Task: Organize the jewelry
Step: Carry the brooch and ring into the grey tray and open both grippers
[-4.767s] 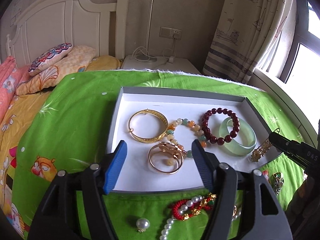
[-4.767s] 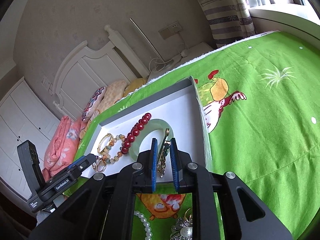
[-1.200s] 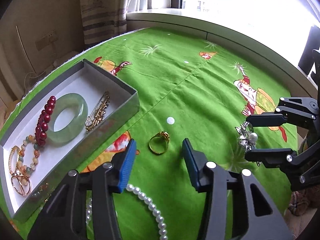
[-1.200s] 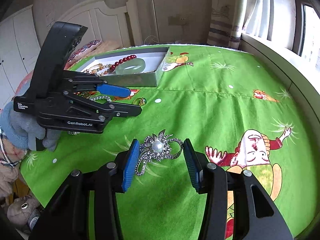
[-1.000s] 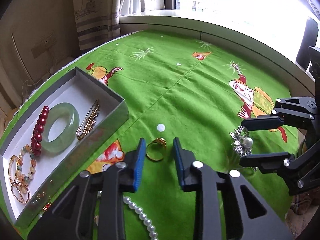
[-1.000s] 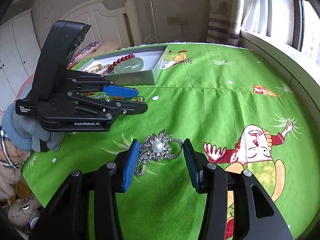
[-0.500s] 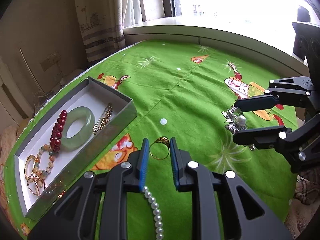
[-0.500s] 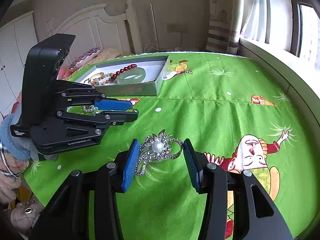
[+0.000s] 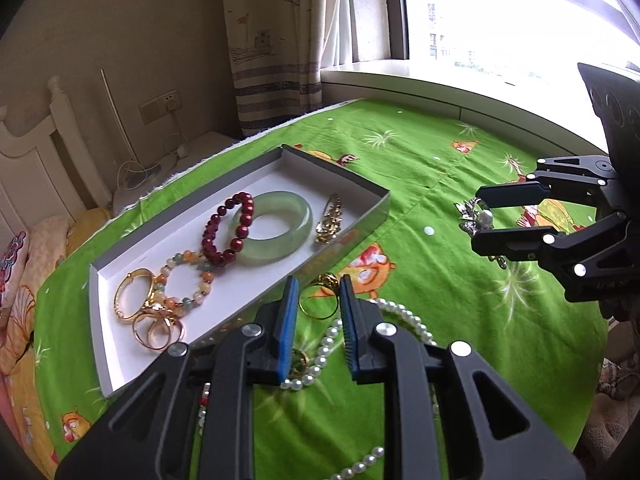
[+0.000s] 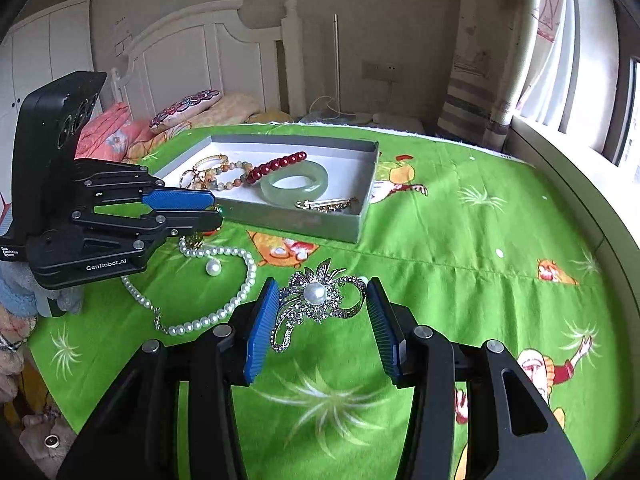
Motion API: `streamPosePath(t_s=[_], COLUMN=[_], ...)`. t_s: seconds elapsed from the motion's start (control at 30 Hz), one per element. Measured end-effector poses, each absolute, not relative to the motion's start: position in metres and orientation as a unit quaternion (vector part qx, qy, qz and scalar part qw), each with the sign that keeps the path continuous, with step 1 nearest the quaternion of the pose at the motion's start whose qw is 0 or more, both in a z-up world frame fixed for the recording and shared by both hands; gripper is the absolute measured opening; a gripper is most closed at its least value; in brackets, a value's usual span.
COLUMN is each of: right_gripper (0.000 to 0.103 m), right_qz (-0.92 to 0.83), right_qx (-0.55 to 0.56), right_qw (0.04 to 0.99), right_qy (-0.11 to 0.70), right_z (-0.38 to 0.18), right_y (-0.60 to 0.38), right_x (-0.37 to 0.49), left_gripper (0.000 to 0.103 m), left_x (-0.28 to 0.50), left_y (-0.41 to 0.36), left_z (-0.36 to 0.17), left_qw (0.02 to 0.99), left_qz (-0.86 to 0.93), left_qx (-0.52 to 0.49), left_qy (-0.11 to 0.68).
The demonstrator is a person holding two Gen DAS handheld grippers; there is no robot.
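Note:
My left gripper (image 9: 319, 304) is shut on a gold ring (image 9: 318, 298) and holds it above the green cloth, just right of the grey jewelry box (image 9: 372, 216). The box holds a jade bangle (image 9: 276, 232), a red bead bracelet (image 9: 228, 228), gold bangles (image 9: 136, 300) and a gold brooch pin (image 9: 330, 218). My right gripper (image 10: 318, 312) is shut on a silver pearl brooch (image 10: 316, 296), held above the cloth. It also shows in the left wrist view (image 9: 478, 220). The left gripper shows in the right wrist view (image 10: 200, 210).
A pearl necklace (image 10: 224, 304) and a loose pearl (image 10: 213, 267) lie on the green cloth (image 10: 460, 280) in front of the box. A bed with pillows (image 10: 184, 108) is behind the table. A window sill (image 9: 420, 76) and curtain run along the far side.
My left gripper closed on the gold ring, lifted it and swung toward the box. My right gripper carried the pearl brooch up off the cloth and toward the box.

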State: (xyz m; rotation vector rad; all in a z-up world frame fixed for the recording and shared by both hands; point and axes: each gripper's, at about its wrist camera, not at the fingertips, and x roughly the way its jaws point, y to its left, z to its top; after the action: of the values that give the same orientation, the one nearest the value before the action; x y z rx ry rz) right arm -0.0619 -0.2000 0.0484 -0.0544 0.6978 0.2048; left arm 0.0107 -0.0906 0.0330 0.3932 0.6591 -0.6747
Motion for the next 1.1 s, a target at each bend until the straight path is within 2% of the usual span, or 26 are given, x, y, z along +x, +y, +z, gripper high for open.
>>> streamPosePath(t_s=[0.47,0.87,0.9,1.1], right_gripper=[0.045,0.044,0.039,0.041], right_qz=[0.111,0.094,0.096,0.111], right_qx=[-0.041,-0.088,-0.086,-0.044], right_qw=[0.933,0.905,0.901,0.893], right_qy=[0.341,0.405,0.414,0.434], right_z=[0.059,0.031,0.028,0.022], right_y=[-0.183,-0.178,-0.179,-0.184], right_x=[0.045,0.153,0.160,0.172], left_gripper=[0.020,0.020,0.021,0.024], left_x=[0.113,0.202,0.206,0.218], left_y=[-0.043,-0.061,-0.062,-0.063], left_z=[0.043,0.024,0.023,0.017], left_qw=[0.893,0.872,0.869,0.856], left_qz=[-0.253,-0.234,-0.234,-0.229], left_qx=[0.137,0.145,0.147,0.148], left_qy=[0.345,0.404,0.410,0.439])
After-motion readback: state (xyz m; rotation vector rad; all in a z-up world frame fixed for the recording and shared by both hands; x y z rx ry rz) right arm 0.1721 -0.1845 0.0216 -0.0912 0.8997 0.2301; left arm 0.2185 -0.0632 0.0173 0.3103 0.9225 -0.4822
